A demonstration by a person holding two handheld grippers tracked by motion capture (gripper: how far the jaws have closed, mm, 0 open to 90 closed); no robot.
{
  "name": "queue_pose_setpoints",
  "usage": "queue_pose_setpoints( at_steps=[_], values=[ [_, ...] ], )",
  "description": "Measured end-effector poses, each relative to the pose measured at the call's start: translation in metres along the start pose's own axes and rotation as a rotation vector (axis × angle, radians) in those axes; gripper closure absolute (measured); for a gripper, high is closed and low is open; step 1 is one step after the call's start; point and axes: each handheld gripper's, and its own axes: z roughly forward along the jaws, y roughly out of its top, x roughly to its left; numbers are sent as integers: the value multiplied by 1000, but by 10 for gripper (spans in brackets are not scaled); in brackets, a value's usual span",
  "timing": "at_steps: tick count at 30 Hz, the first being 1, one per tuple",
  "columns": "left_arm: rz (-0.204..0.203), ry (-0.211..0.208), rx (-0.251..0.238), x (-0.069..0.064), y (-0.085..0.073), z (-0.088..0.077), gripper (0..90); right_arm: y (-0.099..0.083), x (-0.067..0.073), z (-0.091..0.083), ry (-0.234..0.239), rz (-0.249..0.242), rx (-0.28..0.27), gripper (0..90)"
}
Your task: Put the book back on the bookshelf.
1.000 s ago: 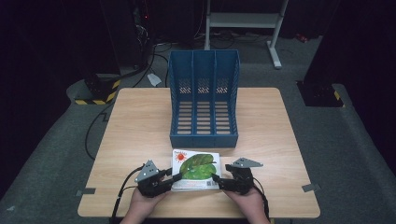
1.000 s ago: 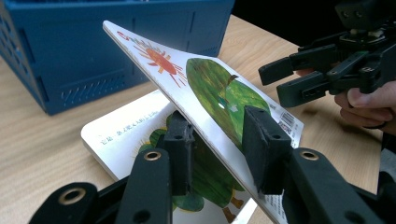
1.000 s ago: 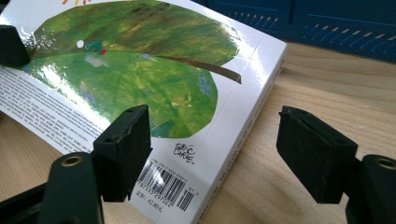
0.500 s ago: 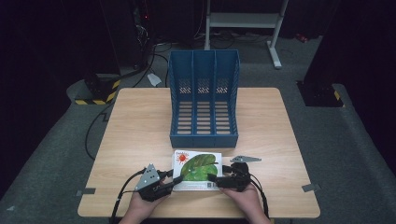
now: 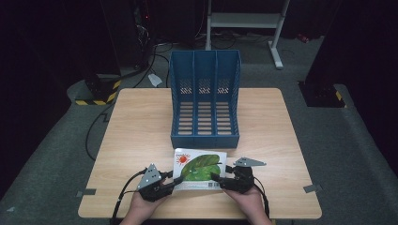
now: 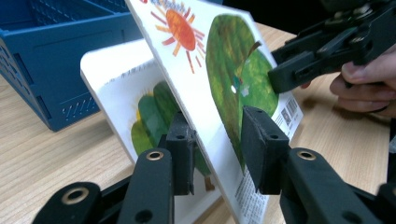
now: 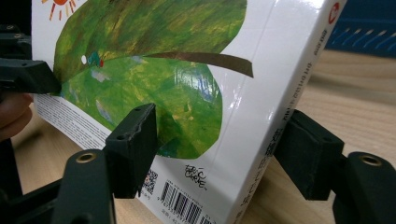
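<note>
Blue file rack [image 5: 204, 101], seemingly bare slots

Each hand carries a black gripper. The left gripper [image 5: 173, 182] and the right gripper [image 5: 215, 178] both wear a grey three-cornered plate on top and trail a black cable toward the table's near edge. Up close, the jaws are matte black bars ending in thick, blocky black pads, with round metal-ringed holes at the joints. No sleeves reach the wrists.
</note>
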Motion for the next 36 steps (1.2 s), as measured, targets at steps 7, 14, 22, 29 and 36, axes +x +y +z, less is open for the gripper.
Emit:
queue_pose_setpoints(
  at_steps=[7,14,22,29,36],
  values=[
    [21,30,49,-3,-3,7,680,3,3,-9,-46,-25,-69,388],
    [39,74,86,-5,-5,13,705,4,7,-14,-91,-74,-110,401],
    [80,122,92,-8,-5,17,697,4,11,-14,-134,-134,-127,404],
    [149,179,107,-10,-6,21,687,3,13,-12,-157,-184,-144,405],
    [142,181,123,-7,-8,22,683,2,15,-11,-162,-210,-142,399]
  ],
)
